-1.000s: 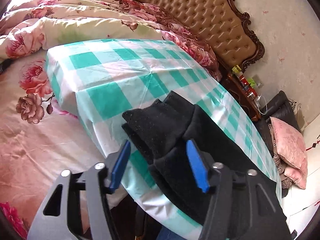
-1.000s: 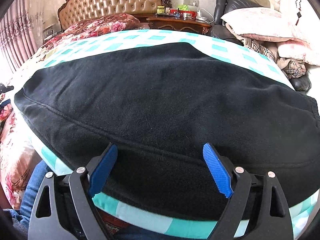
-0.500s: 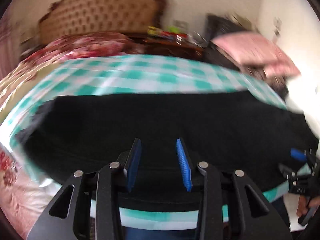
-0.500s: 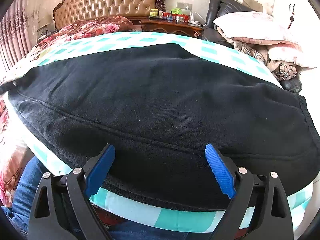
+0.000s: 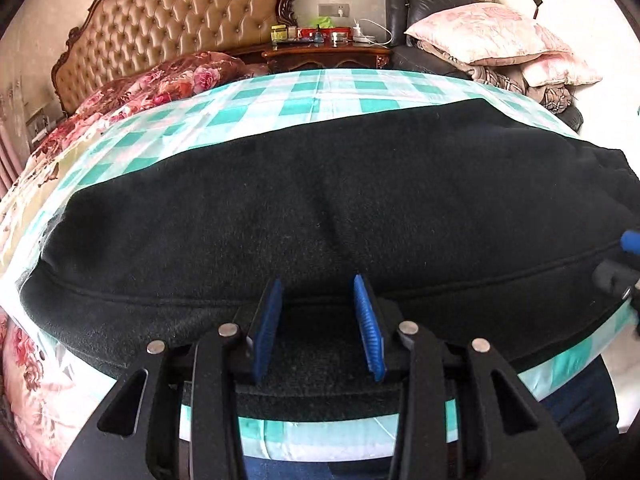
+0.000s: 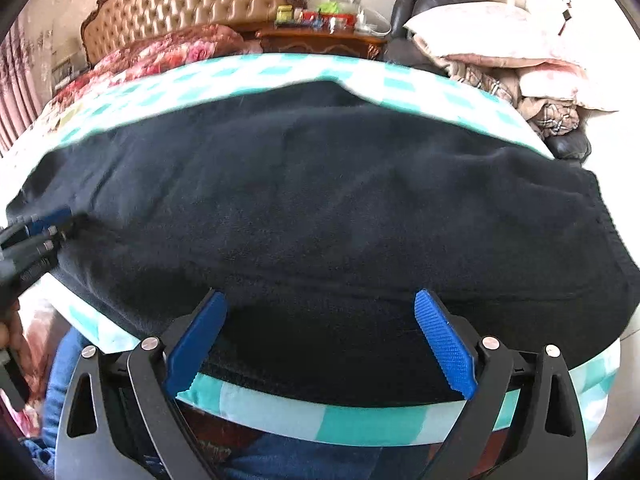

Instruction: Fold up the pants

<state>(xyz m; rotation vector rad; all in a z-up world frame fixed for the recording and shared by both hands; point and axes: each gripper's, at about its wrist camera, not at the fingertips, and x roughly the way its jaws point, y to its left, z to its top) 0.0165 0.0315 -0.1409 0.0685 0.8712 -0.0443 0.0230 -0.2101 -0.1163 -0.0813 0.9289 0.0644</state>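
Black pants (image 5: pixel 328 208) lie folded lengthwise across a teal-checked cloth (image 5: pixel 304 96) on a table; they also fill the right wrist view (image 6: pixel 320 208). My left gripper (image 5: pixel 318 320) hovers at the pants' near edge, partly open and empty. My right gripper (image 6: pixel 320 332) is wide open over the near edge further right, and empty. Each gripper shows at the edge of the other's view: the right one (image 5: pixel 626 256), the left one (image 6: pixel 40 232).
A floral bed (image 5: pixel 152 88) with a tufted headboard (image 5: pixel 180 24) lies behind left. A nightstand (image 5: pixel 328 54) with small bottles and a dark chair piled with pillows (image 5: pixel 492 36) stand behind. My legs in jeans (image 6: pixel 68 368) are below the table edge.
My left gripper swung from the pants' left end round to the near edge and narrowed its opening. My right gripper shifted slightly right along the edge and stayed wide open.
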